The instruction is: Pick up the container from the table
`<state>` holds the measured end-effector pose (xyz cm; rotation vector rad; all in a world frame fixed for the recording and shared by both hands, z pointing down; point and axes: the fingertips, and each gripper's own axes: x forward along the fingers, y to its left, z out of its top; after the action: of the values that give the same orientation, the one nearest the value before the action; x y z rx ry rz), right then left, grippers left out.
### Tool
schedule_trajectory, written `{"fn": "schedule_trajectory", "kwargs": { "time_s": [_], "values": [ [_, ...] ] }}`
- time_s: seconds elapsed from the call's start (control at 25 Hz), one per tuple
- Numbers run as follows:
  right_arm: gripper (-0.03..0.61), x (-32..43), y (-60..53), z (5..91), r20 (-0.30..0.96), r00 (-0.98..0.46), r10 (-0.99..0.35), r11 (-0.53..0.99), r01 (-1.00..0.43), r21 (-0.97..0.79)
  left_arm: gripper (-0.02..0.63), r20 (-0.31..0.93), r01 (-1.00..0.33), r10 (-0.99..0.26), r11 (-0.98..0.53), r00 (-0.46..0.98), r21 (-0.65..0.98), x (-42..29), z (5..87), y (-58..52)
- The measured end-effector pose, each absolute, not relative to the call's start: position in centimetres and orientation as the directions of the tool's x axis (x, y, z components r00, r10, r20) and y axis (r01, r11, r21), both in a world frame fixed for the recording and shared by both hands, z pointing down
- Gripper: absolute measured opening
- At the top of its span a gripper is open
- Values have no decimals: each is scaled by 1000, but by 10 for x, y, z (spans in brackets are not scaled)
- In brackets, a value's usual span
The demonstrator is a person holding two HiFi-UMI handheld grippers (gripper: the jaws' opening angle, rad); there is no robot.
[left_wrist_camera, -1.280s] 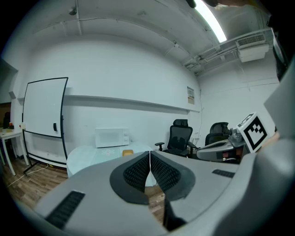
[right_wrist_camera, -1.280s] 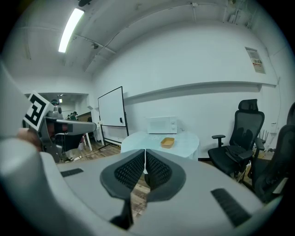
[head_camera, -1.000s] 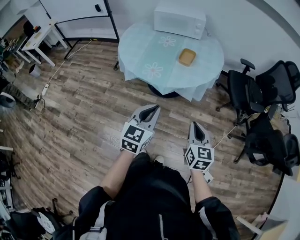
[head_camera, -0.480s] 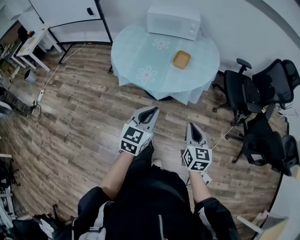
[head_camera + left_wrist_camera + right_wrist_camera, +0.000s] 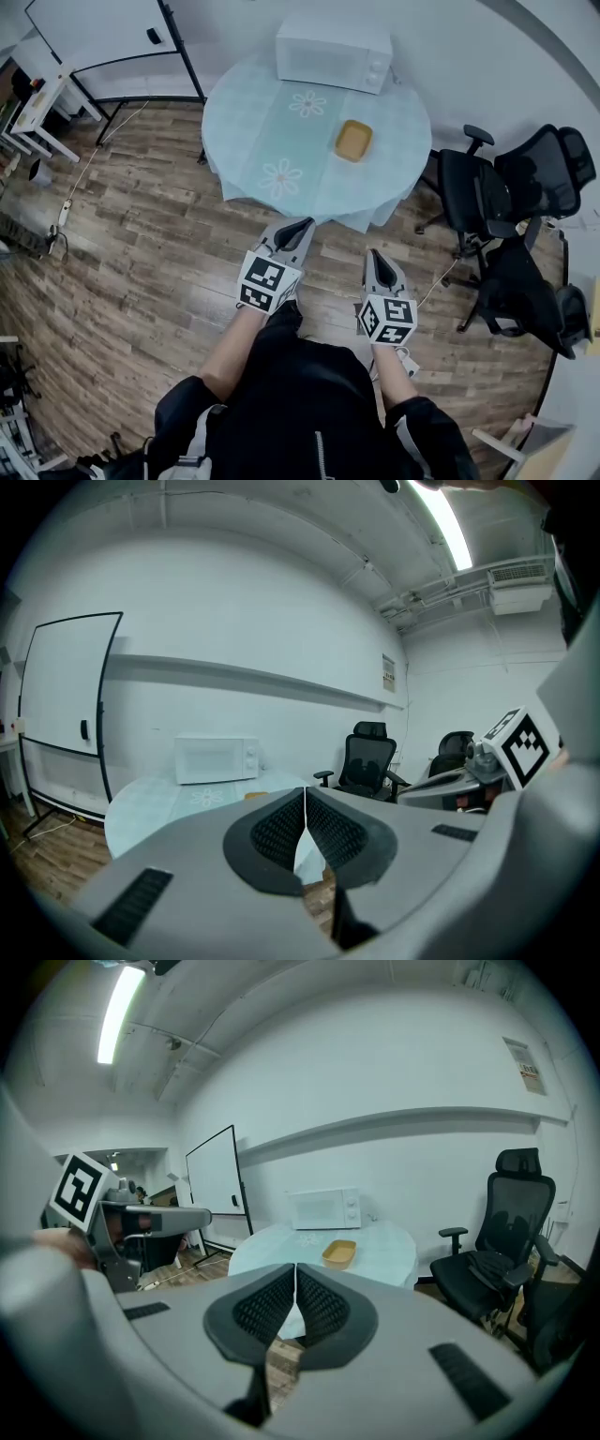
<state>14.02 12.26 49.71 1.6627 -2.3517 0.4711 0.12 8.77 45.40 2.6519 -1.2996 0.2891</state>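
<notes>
A small yellow container [image 5: 353, 140] sits on the round table [image 5: 272, 131] with a pale blue flowered cloth, right of the table's middle. It also shows in the right gripper view as the yellow container [image 5: 339, 1253]. My left gripper [image 5: 302, 227] is held over the wooden floor just short of the table's near edge, jaws shut and empty. My right gripper [image 5: 376, 260] is beside it to the right, also shut with nothing in it. In the left gripper view the left gripper [image 5: 305, 794] points toward the table [image 5: 159, 803].
A white microwave [image 5: 334, 52] stands at the table's far side. Black office chairs [image 5: 497, 202] crowd the right. A whiteboard on a stand [image 5: 94, 33] and a white desk [image 5: 33, 103] are at the far left. A cable [image 5: 84, 169] runs across the wooden floor.
The table and container have come closer and lower in the head view as the person moves toward them. Both grippers stay shut and held in front.
</notes>
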Motion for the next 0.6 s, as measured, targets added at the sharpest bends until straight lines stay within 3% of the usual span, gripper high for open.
{"fn": "schedule_trajectory", "kwargs": {
  "time_s": [0.6],
  "values": [
    [26, 85, 33, 507, 397, -296, -869, 269, -955, -125, 17, 253, -765, -727, -636, 638, 104, -49, 468, -6]
  ]
}}
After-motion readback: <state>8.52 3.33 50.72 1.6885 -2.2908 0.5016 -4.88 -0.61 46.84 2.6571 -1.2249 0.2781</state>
